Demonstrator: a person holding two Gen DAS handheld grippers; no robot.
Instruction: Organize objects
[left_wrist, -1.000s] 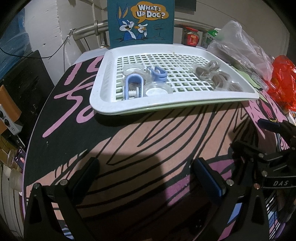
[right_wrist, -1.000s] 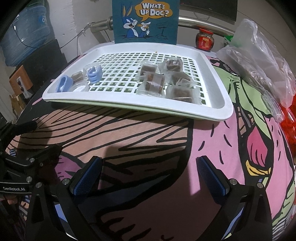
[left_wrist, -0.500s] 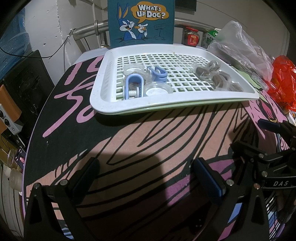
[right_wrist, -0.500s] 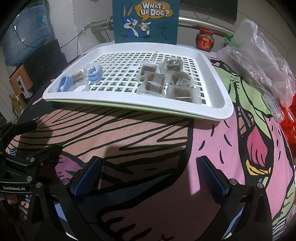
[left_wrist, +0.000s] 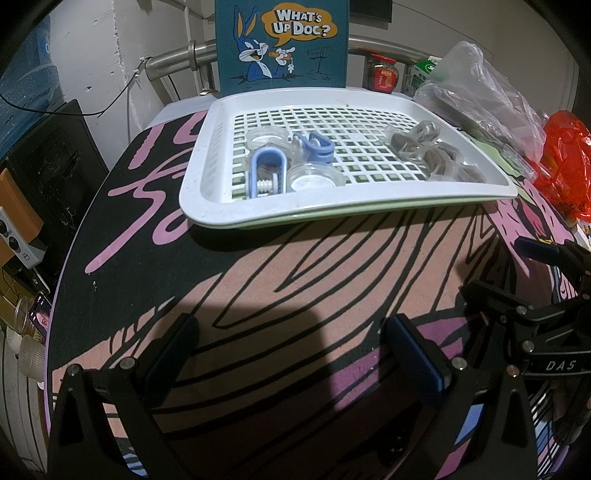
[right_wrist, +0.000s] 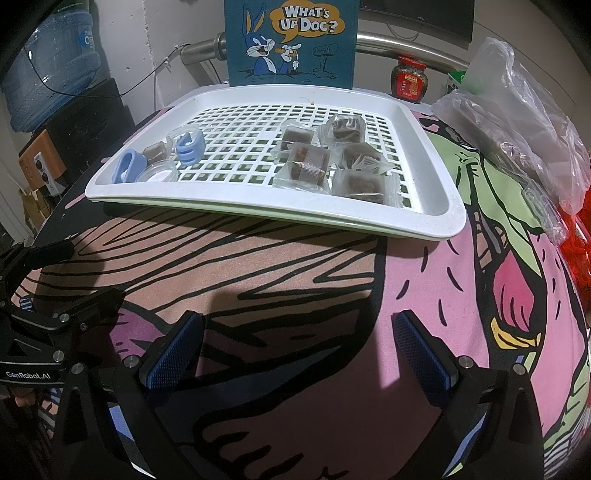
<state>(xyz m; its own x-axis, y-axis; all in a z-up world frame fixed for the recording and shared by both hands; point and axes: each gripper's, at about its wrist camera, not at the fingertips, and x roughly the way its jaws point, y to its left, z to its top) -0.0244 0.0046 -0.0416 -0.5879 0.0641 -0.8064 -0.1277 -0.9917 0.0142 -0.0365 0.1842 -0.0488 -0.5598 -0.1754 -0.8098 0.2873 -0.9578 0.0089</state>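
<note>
Around the edges of our patterned table

We see a cartoon rabbit sign (right_wrist: 291, 42) standing upright behind the table, in front of a metal rail (right_wrist: 406, 46). A red-lidded jar (right_wrist: 409, 78) stands by the rail, with a green box (left_wrist: 424, 72) just beside it. A clear bag (right_wrist: 517, 122) slumps at our right over a red bag (left_wrist: 569, 162). A water jug (right_wrist: 55, 62) and a black cabinet (left_wrist: 48, 166) stand off to our left.
</note>
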